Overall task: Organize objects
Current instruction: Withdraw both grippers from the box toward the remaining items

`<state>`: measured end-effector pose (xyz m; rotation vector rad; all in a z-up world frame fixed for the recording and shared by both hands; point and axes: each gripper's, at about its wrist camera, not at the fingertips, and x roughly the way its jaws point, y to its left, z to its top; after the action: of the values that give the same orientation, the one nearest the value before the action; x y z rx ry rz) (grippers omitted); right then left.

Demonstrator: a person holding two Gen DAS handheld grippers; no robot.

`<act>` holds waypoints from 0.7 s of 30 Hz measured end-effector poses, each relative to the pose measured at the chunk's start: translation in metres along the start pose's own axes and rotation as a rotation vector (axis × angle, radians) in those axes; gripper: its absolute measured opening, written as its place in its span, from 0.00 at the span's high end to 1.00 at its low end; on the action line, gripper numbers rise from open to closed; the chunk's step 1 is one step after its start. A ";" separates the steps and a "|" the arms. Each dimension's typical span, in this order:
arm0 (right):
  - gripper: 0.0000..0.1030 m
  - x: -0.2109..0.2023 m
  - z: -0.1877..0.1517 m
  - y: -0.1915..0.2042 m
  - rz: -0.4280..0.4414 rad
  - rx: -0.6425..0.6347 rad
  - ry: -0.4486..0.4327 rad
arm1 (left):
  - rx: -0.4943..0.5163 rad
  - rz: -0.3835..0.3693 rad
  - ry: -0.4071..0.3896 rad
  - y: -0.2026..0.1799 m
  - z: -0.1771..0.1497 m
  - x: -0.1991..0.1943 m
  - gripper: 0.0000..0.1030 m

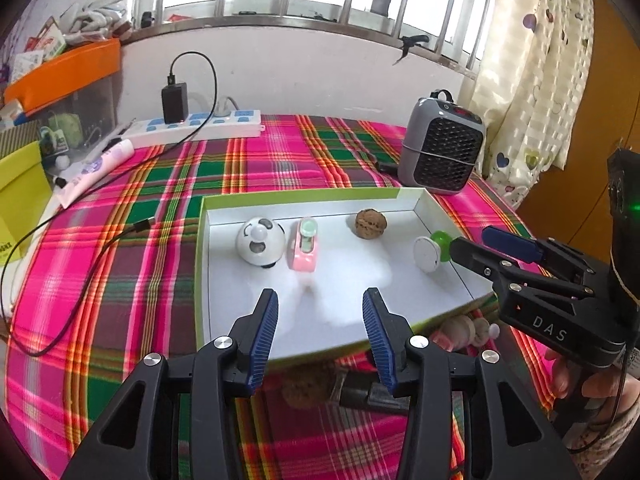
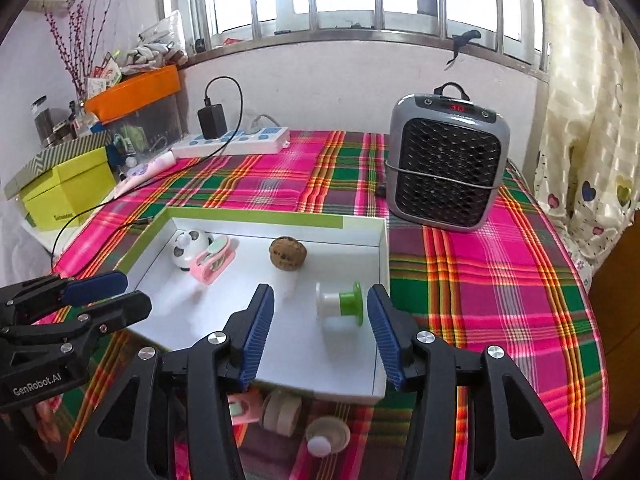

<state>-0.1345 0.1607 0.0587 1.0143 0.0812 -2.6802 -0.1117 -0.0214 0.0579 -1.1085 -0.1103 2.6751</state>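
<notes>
Both tongs, left gripper (image 1: 320, 336) and right gripper (image 2: 320, 332), are hanging released and empty at lower frame. Four sorted items are sitting inside the tray (image 1: 304, 198) at mid-frame, the spool (image 2: 340, 306) lying nearest the right gripper. Any further pick is best approached squarely, clearing the rim.

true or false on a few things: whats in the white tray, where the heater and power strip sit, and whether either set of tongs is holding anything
1. The walnut lies inside the white tray. True.
2. The panda ball sits on the plaid cloth outside the tray. False: it is in the tray, beside the pink toy.
3. The right tongs are clamped on the green and white spool. False: they are open, apart from the spool, which rests on the tray floor.
4. The grey heater stands outside the tray. True.
5. The left tongs hold nothing. True.
6. Nothing is plugged into the power strip. False: a black charger is.
</notes>
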 end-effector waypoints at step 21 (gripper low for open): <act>0.52 -0.033 -0.045 -0.016 0.018 0.063 -0.009 | -0.025 -0.041 0.015 0.000 -0.038 -0.015 0.58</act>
<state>-0.0861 0.1901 0.0460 1.0161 -0.0143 -2.6867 -0.0746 -0.0257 0.0414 -1.1211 -0.1629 2.6357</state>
